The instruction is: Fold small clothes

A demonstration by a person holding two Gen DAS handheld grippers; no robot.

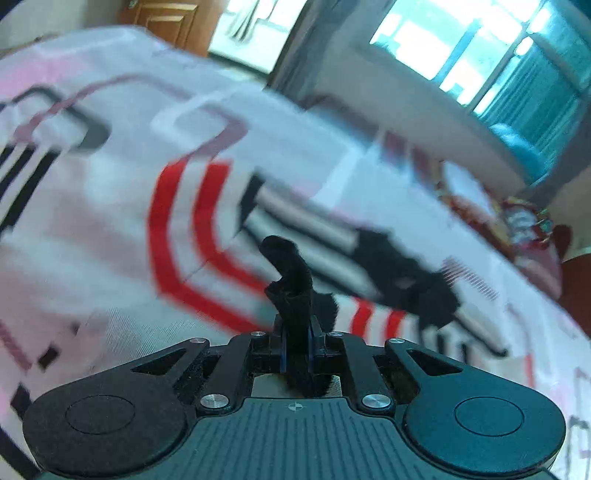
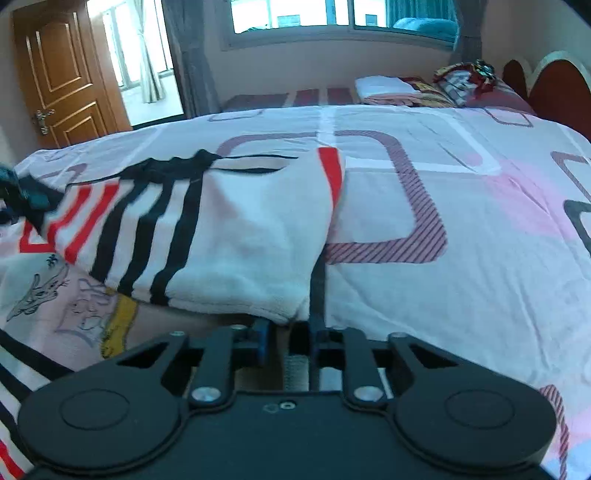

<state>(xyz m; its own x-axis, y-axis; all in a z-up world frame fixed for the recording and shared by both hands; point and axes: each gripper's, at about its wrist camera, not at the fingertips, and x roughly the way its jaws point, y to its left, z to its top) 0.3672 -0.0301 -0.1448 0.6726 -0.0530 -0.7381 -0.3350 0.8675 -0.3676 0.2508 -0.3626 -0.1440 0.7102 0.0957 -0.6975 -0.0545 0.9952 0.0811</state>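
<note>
The left gripper (image 1: 297, 343) is pinched tight on a bit of black cloth (image 1: 291, 280), which looks like the dark trim of the small striped top (image 2: 236, 229). The right gripper (image 2: 291, 332) is nearly closed at the near hem of that top, but the view does not show if it has the hem. The top lies spread on the bed (image 2: 461, 221), white with black and red stripes. The left view is blurry, so a quick pull could slip the thin trim free. If the right side has no hold, the fold could drag crooked. Far back sits a window (image 2: 295, 14).
</note>
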